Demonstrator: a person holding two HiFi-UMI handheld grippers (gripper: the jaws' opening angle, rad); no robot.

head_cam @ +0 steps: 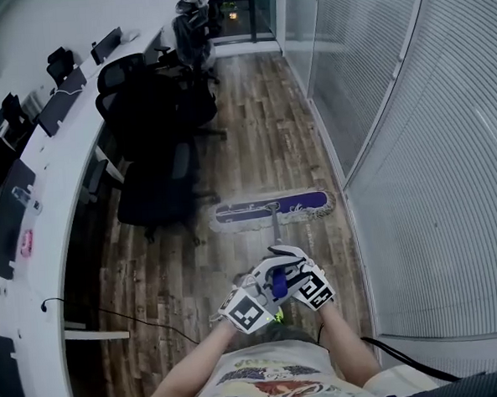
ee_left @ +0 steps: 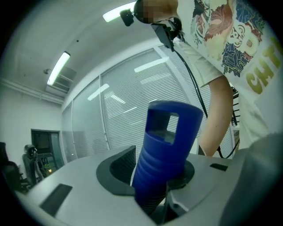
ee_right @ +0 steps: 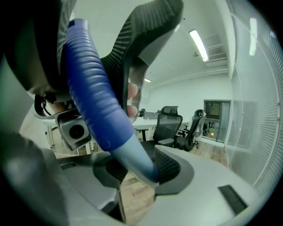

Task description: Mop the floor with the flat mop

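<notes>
Hidden: mop handle (head_cam: pixel 276 227) partly behind both grippers | left gripper (ee_left: pixel 155 171): clamped on blue handle end | right gripper (ee_right: pixel 141 170): clamped lower down

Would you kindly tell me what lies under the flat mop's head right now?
The mop head lies flat on the wood-plank floor. The planks directly beneath it are covered, so their condition cannot be seen.

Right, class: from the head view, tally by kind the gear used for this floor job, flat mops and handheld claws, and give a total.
flat mop: 1
claws: 2 (left claw, right claw)
total: 3
</notes>
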